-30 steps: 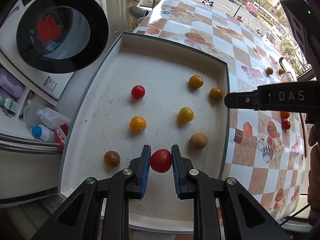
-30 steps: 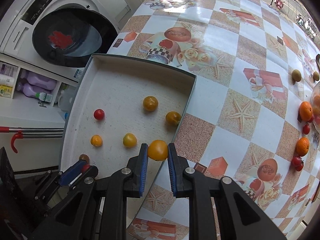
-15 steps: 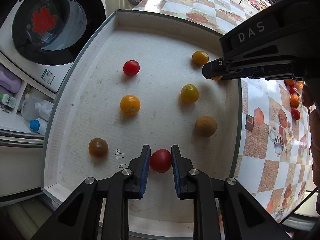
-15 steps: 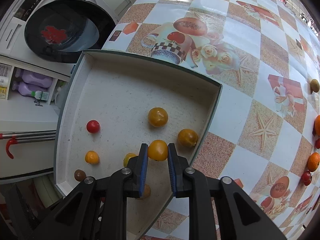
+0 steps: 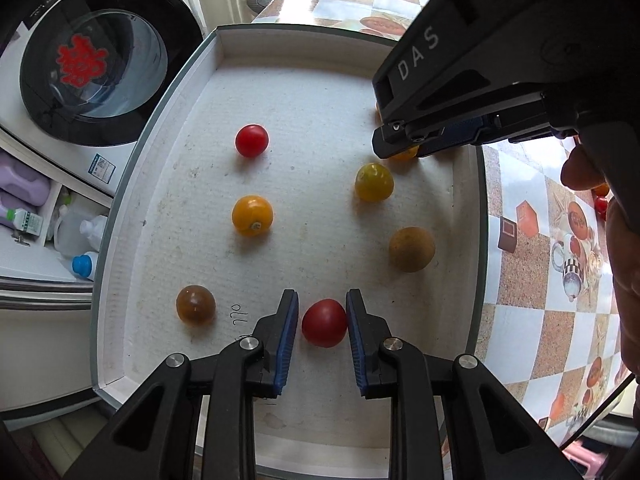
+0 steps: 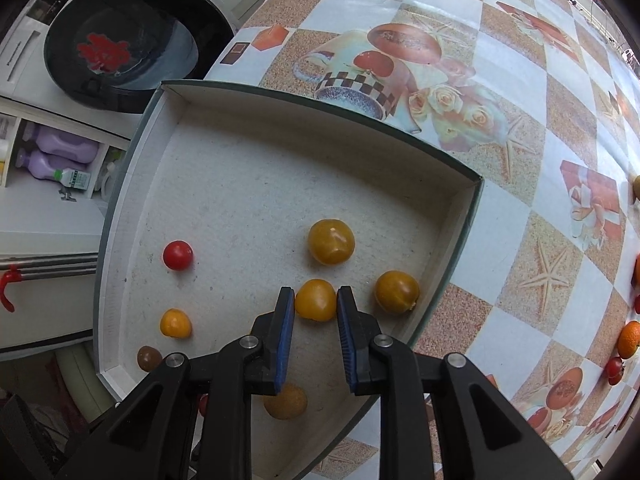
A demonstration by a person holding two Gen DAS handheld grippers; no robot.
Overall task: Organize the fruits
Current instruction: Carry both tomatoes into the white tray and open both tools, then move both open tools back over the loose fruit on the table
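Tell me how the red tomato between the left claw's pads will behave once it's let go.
The red tomato is round and smooth, so it may roll on the flat tray floor. It looks soft-skinned; squeezing could bruise it. The tray's raised walls should stop it.

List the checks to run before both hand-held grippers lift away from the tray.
1. Red tomato resting on the tray floor: ok, as far as it shows.
2. Left hand-held gripper let go: ok. Its jaws have just been opening, and a gap shows beside the tomato.
3. Orange tomato inside the tray walls: ok.
4. Right hand-held gripper let go: cannot tell. Its jaws have just been opening, but the pads look flush with the fruit.
5. Neighbours clear of the left jaws: ok. The brown tomato and tan fruit lie apart from them.
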